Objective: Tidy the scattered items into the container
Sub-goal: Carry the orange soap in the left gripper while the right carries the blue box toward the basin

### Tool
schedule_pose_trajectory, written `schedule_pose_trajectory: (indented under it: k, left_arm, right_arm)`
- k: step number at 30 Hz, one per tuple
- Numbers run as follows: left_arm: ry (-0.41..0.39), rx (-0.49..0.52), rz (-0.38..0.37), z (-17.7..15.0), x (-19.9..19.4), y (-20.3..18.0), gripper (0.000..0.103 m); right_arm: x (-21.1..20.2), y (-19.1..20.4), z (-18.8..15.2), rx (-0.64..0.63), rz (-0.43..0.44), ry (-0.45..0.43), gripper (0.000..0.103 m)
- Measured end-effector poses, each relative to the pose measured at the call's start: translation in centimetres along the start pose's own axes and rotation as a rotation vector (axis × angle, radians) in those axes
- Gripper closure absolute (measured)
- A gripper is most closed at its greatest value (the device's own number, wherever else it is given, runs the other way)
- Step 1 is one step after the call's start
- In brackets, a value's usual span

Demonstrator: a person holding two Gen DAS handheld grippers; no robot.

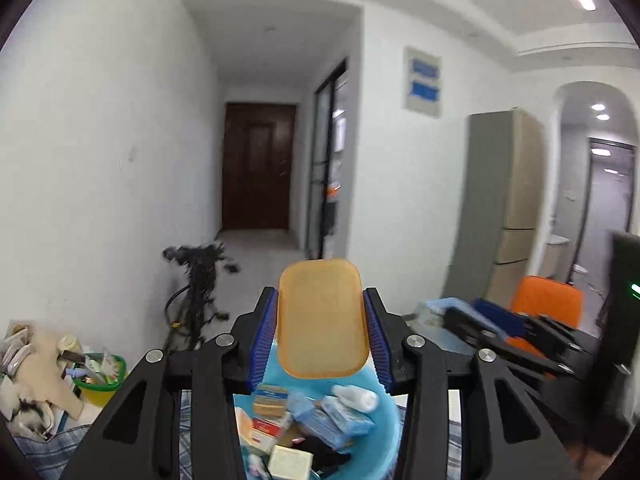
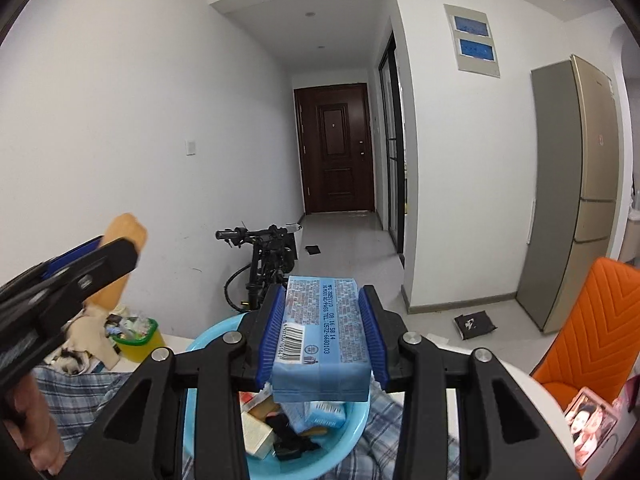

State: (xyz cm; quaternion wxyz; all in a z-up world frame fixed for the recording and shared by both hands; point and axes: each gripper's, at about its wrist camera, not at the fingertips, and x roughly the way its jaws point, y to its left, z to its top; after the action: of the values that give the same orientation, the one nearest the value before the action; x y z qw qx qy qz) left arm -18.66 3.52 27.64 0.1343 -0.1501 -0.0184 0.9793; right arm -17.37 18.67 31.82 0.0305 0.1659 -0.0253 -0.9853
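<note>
- Gripping an orange tray (image 1: 323, 320) by its two long edges, the left gripper (image 1: 322, 336) holds it tilted up above the blue basin (image 1: 386, 412); the pads press on both sides.
- The right gripper (image 2: 322, 332) is clamped on a blue tissue pack (image 2: 320, 332), held over the same basin, whose rim (image 2: 208, 338) curves just beneath the fingers.
- Small boxes (image 1: 269, 400), packets and a dark item already lie inside the basin, which sits on a checked cloth (image 2: 76, 388).
- To the left, a green tub (image 1: 100, 380) and crumpled papers crowd the table edge near the wall.
- Open floor runs ahead down the hallway to a dark door (image 2: 334, 148); a scooter (image 2: 264, 264) stands by the wall.
- An orange chair (image 2: 592, 328) stands close on the right, a fridge (image 2: 576, 192) behind it.
- The left-wrist view is blurred; the basin's near rim is hidden by both grippers.
- A hand (image 2: 32, 420) is cut off at the edge.
</note>
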Motion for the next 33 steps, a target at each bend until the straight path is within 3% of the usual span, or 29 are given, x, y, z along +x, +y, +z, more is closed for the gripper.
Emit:
schedule_pose_trajectory:
  k: [6,9,13,16,21,26,30,33]
  left_arm:
    - [0.061,0.006,0.091,0.9,5.1,1.0,0.058]
    - [0.081,-0.003,0.077,0.7,6.2,1.0,0.058]
    - [0.126,0.042,0.121,0.5,7.4,0.9,0.058]
    - [0.128,0.037,0.09,0.2,7.3,0.9,0.058]
    - [0.146,0.07,0.102,0.1,7.3,0.6,0.058]
    - [0.18,-0.02,0.072,1.2,7.6,0.8,0.058]
    - [0.289,0.042,0.121,1.6,9.2,-0.2,0.058]
    - [0.479,0.014,0.102,0.6,11.6,0.1,0.058]
  right_arm:
    - [3.8,-1.1,0.9,0.03,-0.031,0.063,0.066]
    - [5.4,-2.3,1.1,0.114,-0.02,0.119,0.066]
    - [5.4,-2.0,1.9,0.075,-0.062,0.132,0.066]
    - [4.9,-1.6,2.8,0.058,-0.057,0.117,0.066]
    - [4.4,-1.3,3.8,0.048,-0.059,0.114,0.066]
    - [5.4,-1.7,4.2,0.077,-0.056,0.204,0.066]
    - [6.3,-1.8,3.8,0.039,-0.089,0.304,0.066]
    - [7.7,-2.5,3.2,0.073,-0.089,0.432,0.066]
